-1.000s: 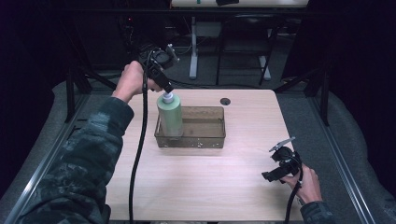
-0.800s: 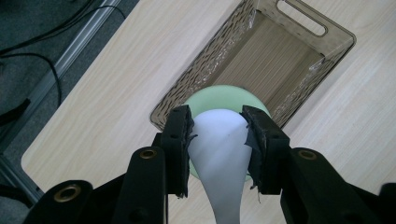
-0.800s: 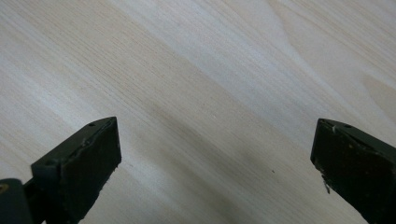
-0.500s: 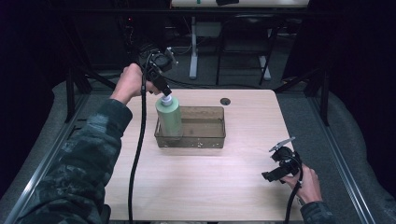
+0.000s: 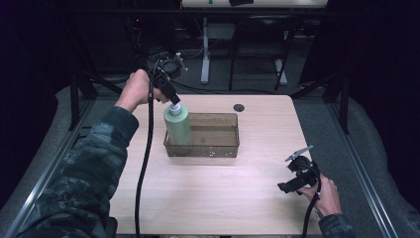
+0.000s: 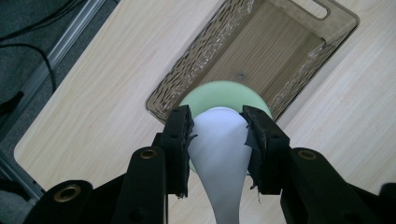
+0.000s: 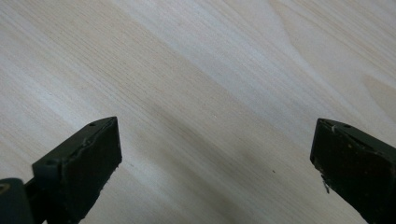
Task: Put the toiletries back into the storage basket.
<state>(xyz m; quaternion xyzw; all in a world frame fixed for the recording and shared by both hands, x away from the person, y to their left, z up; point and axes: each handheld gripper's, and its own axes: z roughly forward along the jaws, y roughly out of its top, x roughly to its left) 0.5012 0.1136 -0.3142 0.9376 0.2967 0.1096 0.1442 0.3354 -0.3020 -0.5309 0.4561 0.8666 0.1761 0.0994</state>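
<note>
Green plastic, pale and smooth: the bottle (image 5: 178,126) stands upright at the left end of the smoky see-through bin (image 5: 218,147), which sits on the wooden table (image 5: 213,193). The left hand-held gripper (image 5: 173,101) comes down on it from above, its pads clamped on the bottle's white cap (image 6: 218,140), one on each side. From the high view the bottle's base seems to be inside the bin, though I cannot tell whether it rests on the floor of it or hangs just above.

What could go wrong from here, as I judge it: the grip is on the cap alone (a narrow, rounded and slippery part), so the heavy body below could swing or slip out if the hand tilts. Letting go with the base off the floor could tip the bottle against the bin's wall. A sideways pull with the bottle low could also drag the light bin across the table.

At the table's near right corner, the right hand-held gripper (image 5: 293,182) waits low over bare wood, its jaws wide apart with nothing between them.
</note>
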